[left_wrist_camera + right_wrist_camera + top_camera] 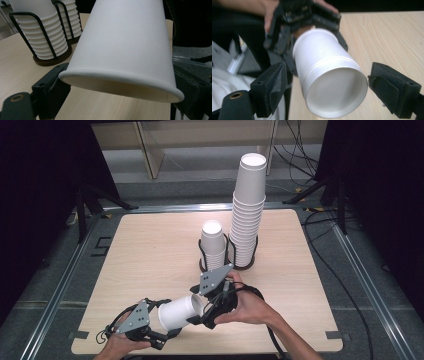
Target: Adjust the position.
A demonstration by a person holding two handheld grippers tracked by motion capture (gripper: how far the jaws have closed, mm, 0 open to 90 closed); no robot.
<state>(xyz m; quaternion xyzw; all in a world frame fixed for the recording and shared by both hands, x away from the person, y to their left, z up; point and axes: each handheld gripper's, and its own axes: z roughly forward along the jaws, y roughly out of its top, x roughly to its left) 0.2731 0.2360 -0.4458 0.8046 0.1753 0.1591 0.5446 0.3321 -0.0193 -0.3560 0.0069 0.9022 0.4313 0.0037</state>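
A white paper cup (pixel 177 314) lies on its side in the air over the table's front edge, held between the two grippers. My left gripper (pixel 159 324) is shut on its rim end; in the left gripper view the rolled rim (pixel 120 85) sits between the jaws, mouth toward the camera. My right gripper (pixel 202 312) is at the cup's other end. In the right gripper view the cup's recessed base (pixel 334 95) faces the camera. The black jaws stand open on either side of it, the right pad (pixel 387 92) nearly touching. The left gripper (pixel 309 22) holds the far end.
A black wire holder (pixel 227 262) at the table's middle carries a short stack of cups (pixel 213 245) and a tall, leaning stack (pixel 247 210). Both stacks (pixel 42 37) stand close behind the held cup. The wooden table (pixel 150 245) is bare on the left. Cables and stand legs lie beyond its edges.
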